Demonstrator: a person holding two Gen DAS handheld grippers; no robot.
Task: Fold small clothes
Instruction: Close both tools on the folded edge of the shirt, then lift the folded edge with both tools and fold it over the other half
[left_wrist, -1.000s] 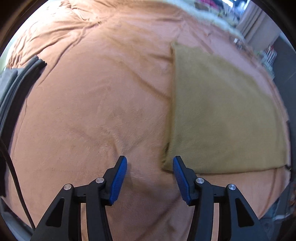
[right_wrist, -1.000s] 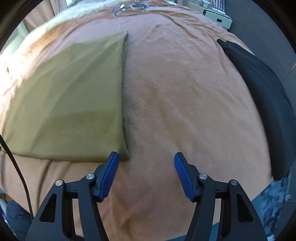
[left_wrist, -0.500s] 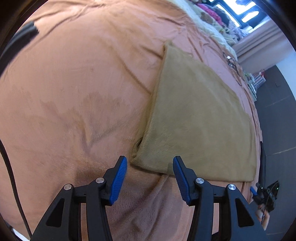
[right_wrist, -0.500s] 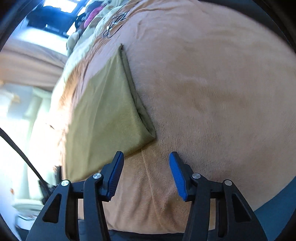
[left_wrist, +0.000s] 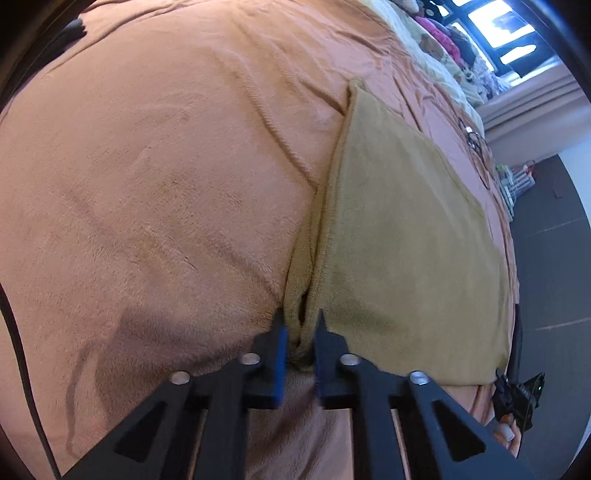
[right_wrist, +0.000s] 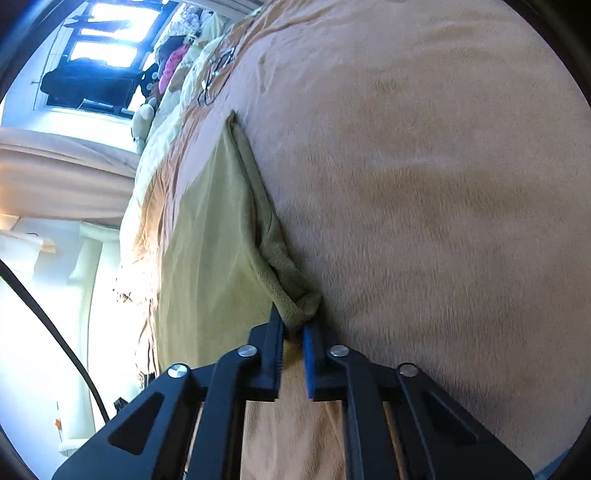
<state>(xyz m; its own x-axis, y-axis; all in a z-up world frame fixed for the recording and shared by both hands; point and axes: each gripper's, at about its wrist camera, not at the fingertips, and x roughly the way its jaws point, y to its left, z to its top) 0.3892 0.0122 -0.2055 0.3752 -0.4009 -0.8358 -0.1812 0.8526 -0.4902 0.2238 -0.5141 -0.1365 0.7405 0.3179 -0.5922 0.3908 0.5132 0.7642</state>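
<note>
cloth: olive-tan cloth lies flat on my orange-brown blanket, already doubled over at least once. I can see two layers along its near side edges.
left tongs: left gripper has just been closing and is now clenched on the cloth's near left corner; fabric is bunched up between the blue pads.
right tongs: right gripper has just been closing too, pinched on the near right corner; that corner is rolled into a small wad at the fingertips.
done so far: first fold looks in place, both near corners secured, cloth body not yet lifted off the blanket.
left to do: my read is carry both corners across to the far edge, lay them down square, release, maybe smooth.
risk: both grips are on bunched corners, so only one layer may be caught. I can't tell from here whether both layers are in.
background: window and plush clutter at the far end, not involved.
</note>
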